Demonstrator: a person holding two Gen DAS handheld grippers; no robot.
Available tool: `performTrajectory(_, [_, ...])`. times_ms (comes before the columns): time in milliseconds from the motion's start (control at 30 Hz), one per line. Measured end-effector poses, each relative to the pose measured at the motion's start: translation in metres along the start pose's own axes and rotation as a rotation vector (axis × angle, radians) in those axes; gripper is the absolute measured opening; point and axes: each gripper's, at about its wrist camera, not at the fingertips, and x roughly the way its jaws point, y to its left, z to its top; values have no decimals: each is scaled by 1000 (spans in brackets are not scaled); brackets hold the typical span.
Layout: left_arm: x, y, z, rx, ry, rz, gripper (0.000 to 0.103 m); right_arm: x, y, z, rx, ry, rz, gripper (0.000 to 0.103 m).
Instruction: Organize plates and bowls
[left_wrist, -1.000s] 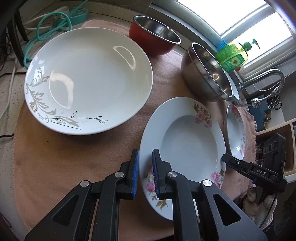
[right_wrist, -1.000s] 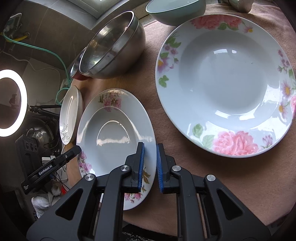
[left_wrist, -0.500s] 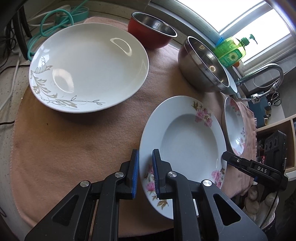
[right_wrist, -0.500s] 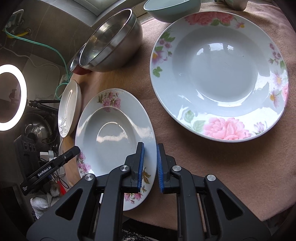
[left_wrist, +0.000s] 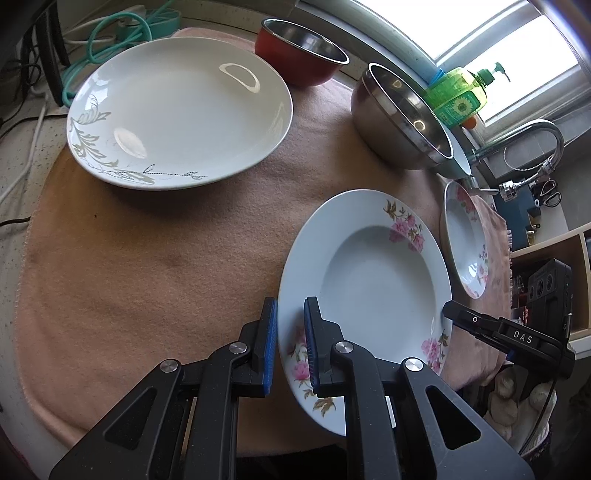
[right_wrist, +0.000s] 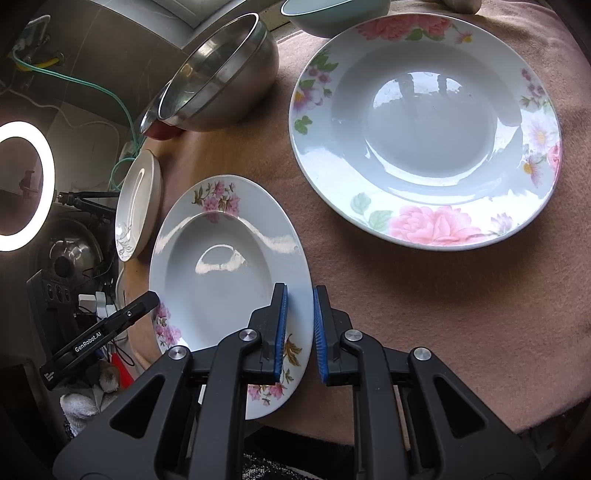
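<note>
My left gripper (left_wrist: 290, 343) is shut on the left rim of a small pink-flowered plate (left_wrist: 373, 280), and my right gripper (right_wrist: 298, 328) is shut on its right rim (right_wrist: 221, 266). Both hold it tilted a little above the pink cloth (left_wrist: 147, 266). A white plate with a grey leaf pattern (left_wrist: 181, 110) lies at the far left. A large rose-patterned plate (right_wrist: 424, 133) lies to the right. A steel bowl (left_wrist: 402, 118) and a red bowl (left_wrist: 303, 55) stand at the back. A pale green bowl (right_wrist: 332, 11) sits at the far edge.
A green soap bottle (left_wrist: 458, 96) and a tap (left_wrist: 532, 147) stand by the window behind the steel bowl. Teal and white cables (left_wrist: 110, 44) lie at the back left. A ring light (right_wrist: 22, 184) glows off the table's left side.
Both grippers have pulled back towards the near edge with the small flowered plate. The other dishes sit farther off in both views. The grip has not changed.
</note>
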Motion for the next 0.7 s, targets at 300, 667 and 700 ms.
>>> performTrajectory(300, [0, 0, -4, 2, 3, -1, 13, 3, 1, -3, 1, 3, 0, 14])
performTrajectory(667, [-2, 0, -7, -1, 6, -2, 13, 3, 1, -3, -7, 5, -6, 15])
performTrajectory(700, [-2, 1, -7, -2, 6, -3, 13, 3, 1, -3, -8, 6, -6, 15])
